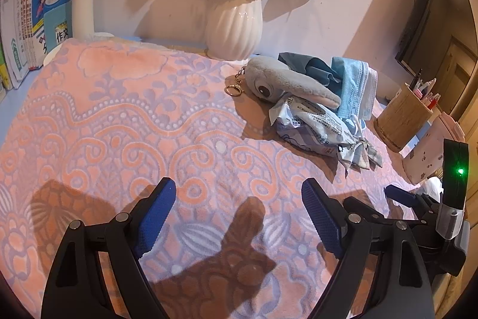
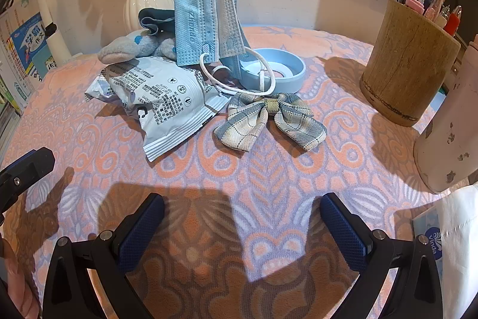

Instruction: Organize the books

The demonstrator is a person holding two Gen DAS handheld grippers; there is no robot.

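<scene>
Several books [image 1: 41, 17] stand upright in a row at the far left of the table, the front one blue with Chinese characters; they also show at the left edge of the right wrist view [image 2: 27, 56]. My left gripper [image 1: 239, 193] is open and empty, low over the pink patterned cloth [image 1: 119, 115], well right of the books. My right gripper [image 2: 242, 208] is open and empty over the same cloth [image 2: 269, 169], in front of a clutter pile. The right gripper also shows at the right edge of the left wrist view [image 1: 400, 196].
A white vase [image 1: 234, 26] with flowers stands at the back. A grey plush toy [image 1: 286, 82], face masks [image 2: 206, 20], a wipes packet [image 2: 158, 97], a plaid bow [image 2: 269, 118] and a blue ring [image 2: 274, 71] lie mid-table. A wooden pen holder [image 2: 406, 62], pink bottle [image 2: 448, 124] and tissue pack [image 2: 448, 244] stand right.
</scene>
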